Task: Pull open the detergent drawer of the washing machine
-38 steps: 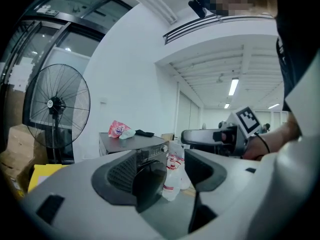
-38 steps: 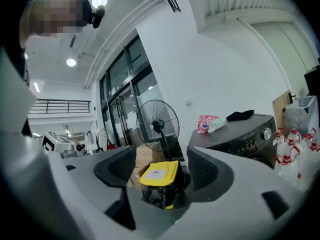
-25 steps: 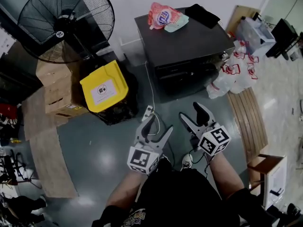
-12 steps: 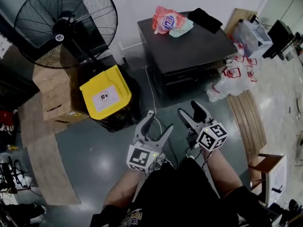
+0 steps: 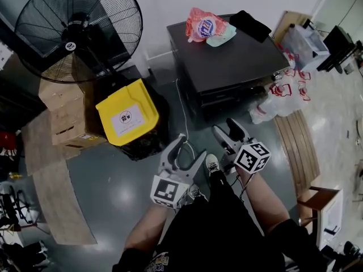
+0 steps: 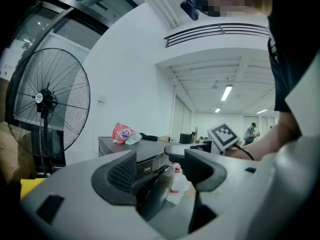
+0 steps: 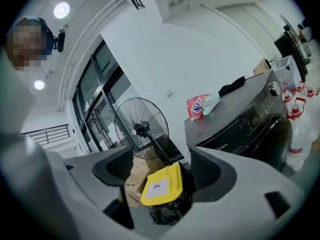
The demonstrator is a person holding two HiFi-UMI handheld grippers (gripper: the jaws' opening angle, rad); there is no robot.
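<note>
A dark grey washing machine [image 5: 232, 52] stands ahead, top centre-right in the head view, its front panel [image 5: 224, 98] facing me. I cannot make out the detergent drawer on that panel. My left gripper [image 5: 191, 147] hangs open and empty over the floor, short of the machine. My right gripper [image 5: 226, 127] is beside it, a bit closer to the front, jaws opening with nothing between them. The left gripper view shows the left gripper [image 6: 161, 169] level, facing the washing machine [image 6: 132, 149]. The right gripper [image 7: 161, 171] frames a yellow lid, with the washing machine [image 7: 240, 119] to its right.
A pink detergent bag [image 5: 201, 24] and black cloth [image 5: 249, 22] lie on the machine. A big floor fan [image 5: 76, 27], cardboard boxes [image 5: 65, 109] and a yellow-lidded bin [image 5: 126, 111] stand to the left. White bags [image 5: 278, 92] and a wooden pallet [image 5: 295, 140] sit to the right.
Both grippers have moved forward toward the washing machine, which now sits nearer. The right gripper has rolled a little. A shoe has stepped into view between the grippers.
</note>
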